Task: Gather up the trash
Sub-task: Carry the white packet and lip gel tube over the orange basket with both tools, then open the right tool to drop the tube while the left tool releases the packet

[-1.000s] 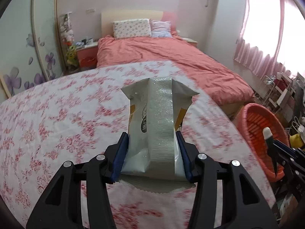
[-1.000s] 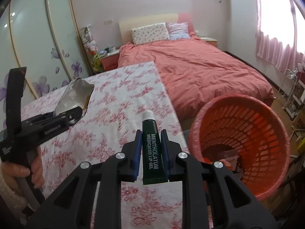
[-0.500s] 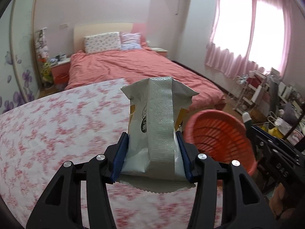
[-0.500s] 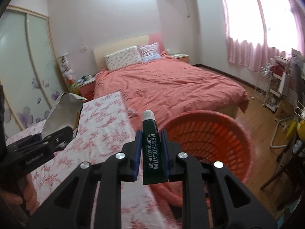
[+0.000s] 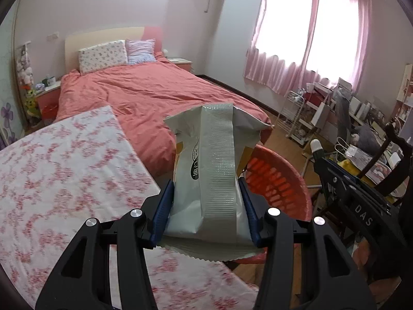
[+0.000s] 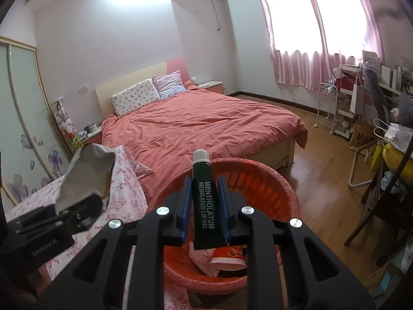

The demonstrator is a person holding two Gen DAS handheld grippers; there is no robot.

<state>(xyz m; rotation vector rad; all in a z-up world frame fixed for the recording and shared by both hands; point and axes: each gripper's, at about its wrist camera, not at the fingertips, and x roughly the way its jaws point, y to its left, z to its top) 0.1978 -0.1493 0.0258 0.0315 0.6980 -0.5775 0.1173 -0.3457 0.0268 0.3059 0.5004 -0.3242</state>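
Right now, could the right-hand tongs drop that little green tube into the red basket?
Probably yes. The right tongs hold the tube in front of the basket's open mouth with nothing between; the basket holds only a little trash.

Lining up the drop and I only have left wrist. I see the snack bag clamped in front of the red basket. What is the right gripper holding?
Observer: The right gripper is shut on a dark green lip gel tube, white cap pointing away.
Operator: Is it over the basket?
Observer: In the right wrist view the tube lines up with the red basket's opening, so it looks so.
Operator: Basket empty?
Observer: No, pink and orange wrappers lie at the bottom.
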